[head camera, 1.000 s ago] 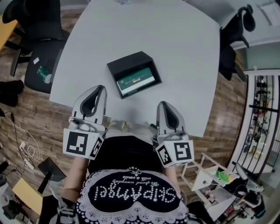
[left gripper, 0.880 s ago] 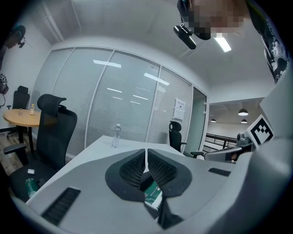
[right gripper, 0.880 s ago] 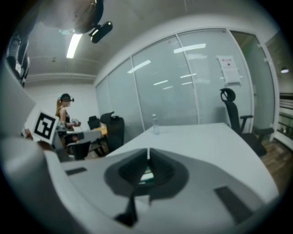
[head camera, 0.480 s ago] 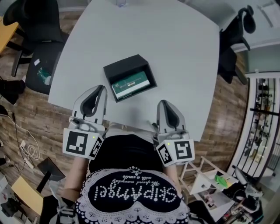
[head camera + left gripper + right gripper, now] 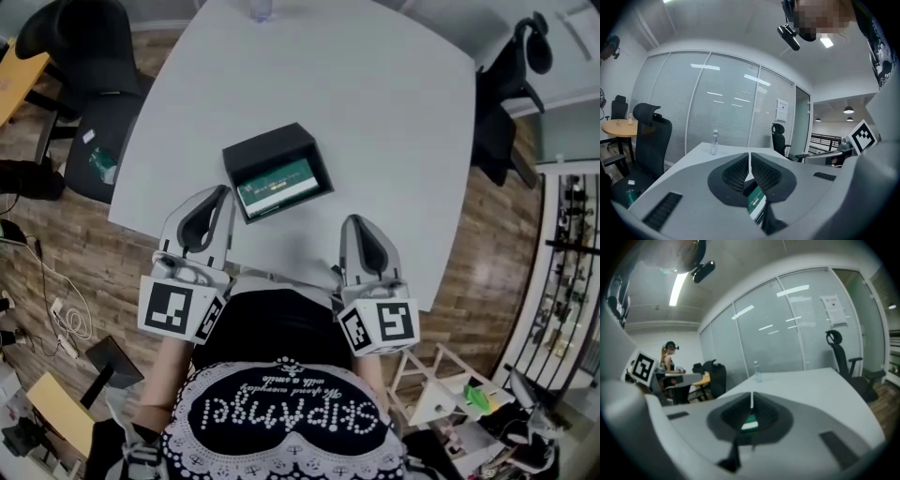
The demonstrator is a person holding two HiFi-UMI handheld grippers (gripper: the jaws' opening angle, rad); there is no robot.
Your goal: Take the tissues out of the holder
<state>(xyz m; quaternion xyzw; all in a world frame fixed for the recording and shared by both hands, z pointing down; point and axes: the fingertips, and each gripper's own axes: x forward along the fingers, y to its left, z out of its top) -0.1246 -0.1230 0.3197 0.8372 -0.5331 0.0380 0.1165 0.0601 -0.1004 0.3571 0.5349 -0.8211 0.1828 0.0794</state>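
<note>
Tissues (image 5: 284, 184), a green pack, lie in the black holder (image 5: 272, 145) on the white table (image 5: 375, 112), at 1 o'clock from the left gripper (image 5: 221, 191) and 10 o'clock from the right gripper (image 5: 354, 221). Both grippers have their jaws pressed together on nothing, short of the holder, so this looks like the approach. Next, one gripper must open over the pack, perhaps while the other steadies the holder. White print on the pack is too small to read; the shirt (image 5: 281, 412) lettering seems to say "SkipAngel".
</note>
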